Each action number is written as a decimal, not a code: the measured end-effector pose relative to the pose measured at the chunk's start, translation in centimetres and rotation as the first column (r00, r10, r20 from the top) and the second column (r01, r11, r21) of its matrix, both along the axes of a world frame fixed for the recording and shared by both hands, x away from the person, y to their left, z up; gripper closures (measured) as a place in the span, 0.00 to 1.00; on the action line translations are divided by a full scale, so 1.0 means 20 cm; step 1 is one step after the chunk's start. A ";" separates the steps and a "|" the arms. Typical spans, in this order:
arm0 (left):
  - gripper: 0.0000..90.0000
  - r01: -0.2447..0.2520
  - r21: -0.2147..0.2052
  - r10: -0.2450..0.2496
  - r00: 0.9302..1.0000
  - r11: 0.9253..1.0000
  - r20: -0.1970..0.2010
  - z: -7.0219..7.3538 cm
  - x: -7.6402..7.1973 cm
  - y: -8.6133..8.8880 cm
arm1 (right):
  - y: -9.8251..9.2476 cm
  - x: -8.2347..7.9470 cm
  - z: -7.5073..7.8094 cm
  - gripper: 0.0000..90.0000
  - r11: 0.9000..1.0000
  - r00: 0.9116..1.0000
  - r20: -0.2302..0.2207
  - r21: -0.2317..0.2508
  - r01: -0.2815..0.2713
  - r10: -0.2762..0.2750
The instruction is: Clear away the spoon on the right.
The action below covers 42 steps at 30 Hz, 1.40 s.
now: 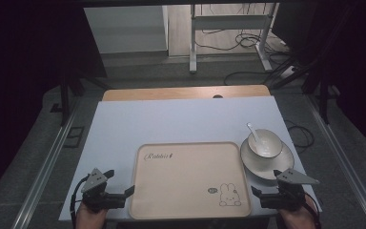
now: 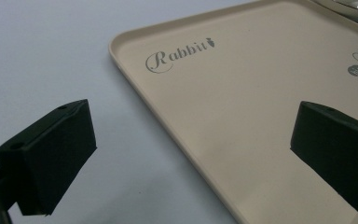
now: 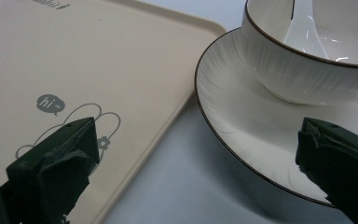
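A beige tray (image 1: 188,179) printed with "Rabbit" and a rabbit drawing lies at the near middle of the table. To its right a white bowl (image 1: 265,143) holding a white spoon (image 1: 252,131) stands on a white plate (image 1: 271,167). My left gripper (image 1: 119,188) is open and empty, straddling the tray's left rim (image 2: 168,135) near its front corner. My right gripper (image 1: 264,183) is open and empty too; one jaw hangs over the tray (image 3: 98,56) by the rabbit, the other over the plate (image 3: 233,107), with the bowl (image 3: 303,70) and spoon (image 3: 303,32) just ahead.
A pale sheet (image 1: 171,119) covers the table, with a strip of bare wood (image 1: 186,93) at the far edge. Beyond it stand a metal desk frame (image 1: 193,43) and cables (image 1: 248,43) on the floor. Rails (image 1: 47,162) run along both sides.
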<state>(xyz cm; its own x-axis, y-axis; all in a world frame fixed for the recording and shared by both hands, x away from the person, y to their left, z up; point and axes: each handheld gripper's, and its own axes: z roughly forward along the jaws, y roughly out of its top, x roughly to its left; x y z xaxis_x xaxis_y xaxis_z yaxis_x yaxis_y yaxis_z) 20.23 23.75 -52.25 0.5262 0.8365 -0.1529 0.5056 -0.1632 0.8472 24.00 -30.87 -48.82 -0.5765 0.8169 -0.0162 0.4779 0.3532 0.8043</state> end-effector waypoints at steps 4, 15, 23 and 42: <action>0.00 -0.001 0.006 0.001 1.000 1.000 0.001 0.00 0.00 0.00 | -0.01 0.01 0.02 0.00 1.000 1.000 0.007 0.000 0.005 -0.005; 0.00 -0.006 0.023 0.006 1.000 1.000 0.001 0.00 0.00 0.00 | 0.00 0.05 0.04 0.00 1.000 1.000 0.003 0.005 -0.010 0.010; 0.00 -0.002 0.036 0.002 1.000 0.999 0.003 -0.01 -0.01 -0.01 | -0.01 0.12 0.08 0.00 0.999 1.000 -0.004 0.032 -0.004 0.004; 0.00 -0.006 0.053 0.005 1.000 0.999 0.008 -0.01 -0.01 -0.01 | -0.01 0.27 0.15 0.01 1.000 0.999 -0.026 -0.006 0.021 -0.022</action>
